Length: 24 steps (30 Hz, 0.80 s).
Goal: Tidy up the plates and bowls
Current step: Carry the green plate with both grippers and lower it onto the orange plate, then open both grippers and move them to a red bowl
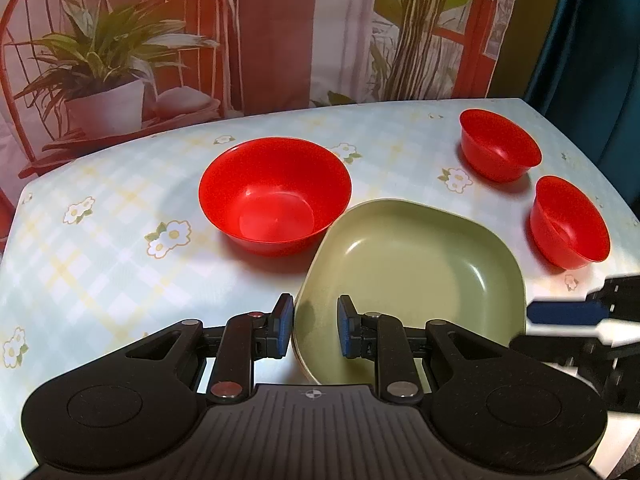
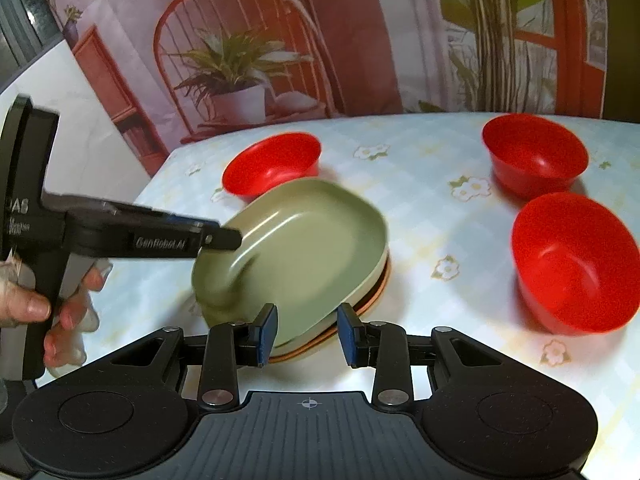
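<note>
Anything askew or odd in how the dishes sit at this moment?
Yes: the green plate sits tilted on the plate stack, its left edge raised where the left hand-held gripper pinches the rim. The three red bowls stand upright, nothing spilled.

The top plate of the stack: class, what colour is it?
Olive green. The top plate shows best in the left wrist view.

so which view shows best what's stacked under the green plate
The right wrist view: there the green plate sits tilted on a stack, with a pale layer and an orange-brown plate edge showing beneath. The left wrist view shows the green plate from above, with only a thin rim line of what lies under it.
</note>
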Motion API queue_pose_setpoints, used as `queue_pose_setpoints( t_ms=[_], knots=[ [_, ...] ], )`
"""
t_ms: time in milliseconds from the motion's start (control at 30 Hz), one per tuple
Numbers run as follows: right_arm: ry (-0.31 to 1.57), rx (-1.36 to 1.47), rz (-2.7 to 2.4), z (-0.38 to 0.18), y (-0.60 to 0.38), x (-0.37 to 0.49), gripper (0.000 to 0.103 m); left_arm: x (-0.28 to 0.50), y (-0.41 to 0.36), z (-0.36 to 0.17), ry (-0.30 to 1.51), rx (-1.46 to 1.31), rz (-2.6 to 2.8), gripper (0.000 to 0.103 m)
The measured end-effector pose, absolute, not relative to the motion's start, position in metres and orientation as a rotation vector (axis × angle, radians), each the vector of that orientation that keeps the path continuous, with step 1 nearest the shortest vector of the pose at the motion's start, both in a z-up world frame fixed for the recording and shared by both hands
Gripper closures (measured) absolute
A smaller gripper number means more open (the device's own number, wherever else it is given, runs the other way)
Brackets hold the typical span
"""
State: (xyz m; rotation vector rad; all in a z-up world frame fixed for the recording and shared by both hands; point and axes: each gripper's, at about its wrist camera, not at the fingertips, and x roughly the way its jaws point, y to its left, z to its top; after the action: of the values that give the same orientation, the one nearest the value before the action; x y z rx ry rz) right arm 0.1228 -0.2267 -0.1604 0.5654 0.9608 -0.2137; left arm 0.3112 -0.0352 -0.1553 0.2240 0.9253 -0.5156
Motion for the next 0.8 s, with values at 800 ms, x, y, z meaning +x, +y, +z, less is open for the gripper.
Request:
queue_pose_setpoints(
  t_ms=[800],
  knots=[
    [0.955,0.523,-0.300,-0.183,-0.261,0.132,0.081,0.312,-0.025,-0.146,0.887,0.169,-0.493,0.079]
  ],
)
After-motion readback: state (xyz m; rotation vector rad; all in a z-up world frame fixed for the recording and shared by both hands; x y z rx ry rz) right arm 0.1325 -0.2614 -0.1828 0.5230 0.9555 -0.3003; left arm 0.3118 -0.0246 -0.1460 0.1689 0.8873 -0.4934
